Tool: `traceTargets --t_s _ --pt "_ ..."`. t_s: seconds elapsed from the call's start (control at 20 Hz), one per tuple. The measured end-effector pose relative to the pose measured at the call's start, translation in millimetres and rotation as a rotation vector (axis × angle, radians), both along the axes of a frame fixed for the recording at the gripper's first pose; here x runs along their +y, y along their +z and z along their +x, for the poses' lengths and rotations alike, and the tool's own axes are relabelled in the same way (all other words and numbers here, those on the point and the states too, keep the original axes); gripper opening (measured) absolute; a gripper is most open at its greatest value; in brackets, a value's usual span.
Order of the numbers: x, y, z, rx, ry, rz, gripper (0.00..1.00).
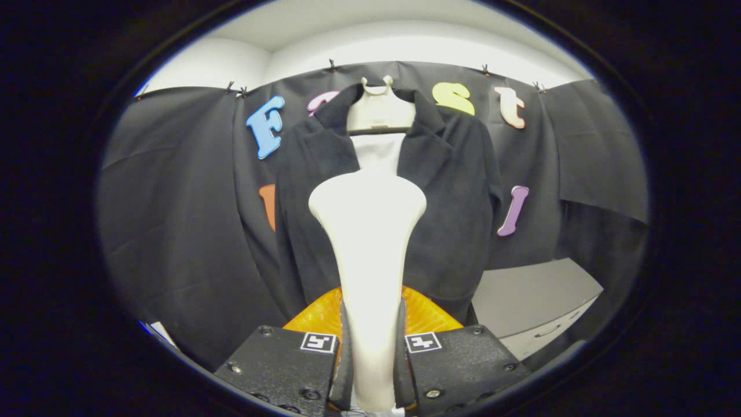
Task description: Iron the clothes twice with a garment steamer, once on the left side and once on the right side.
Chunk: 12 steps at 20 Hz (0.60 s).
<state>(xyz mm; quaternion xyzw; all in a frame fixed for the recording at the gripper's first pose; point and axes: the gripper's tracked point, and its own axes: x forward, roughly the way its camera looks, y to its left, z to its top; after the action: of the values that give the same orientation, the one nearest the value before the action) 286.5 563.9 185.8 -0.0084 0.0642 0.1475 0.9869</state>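
Steamer (368, 231) dead centre of the frame, white and tall, handle running down into the gripper (370, 347) at the bottom middle. Clamped there: 2 dark fingers (345, 347) pressed against the handle from either side, no gap visible between pad and plastic. Widens upward into a broad rounded head, sitting well above the fingertips and pointed straight ahead. Orange ribbed part (315, 315) fanning out just behind the handle, low in the frame, peeking over both finger blocks.

Beyond the head, filling the middle and upper centre: black jacket (457, 231), hung facing front, collar folded open, both front panels dropping either side of the steamer. Hangs on a white hanger (379, 110) at the top centre, white pole showing in the open neck below it. Cannot tell whether head and fabric touch.

Lower right of the frame: grey cabinet (532, 301), drawer handle showing, beside the jacket's hem.
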Motion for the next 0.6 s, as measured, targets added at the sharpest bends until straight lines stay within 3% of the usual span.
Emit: traceTargets --t_s 0.6 --pt "96 64 15 -0.083 0.014 -0.039 0.31"
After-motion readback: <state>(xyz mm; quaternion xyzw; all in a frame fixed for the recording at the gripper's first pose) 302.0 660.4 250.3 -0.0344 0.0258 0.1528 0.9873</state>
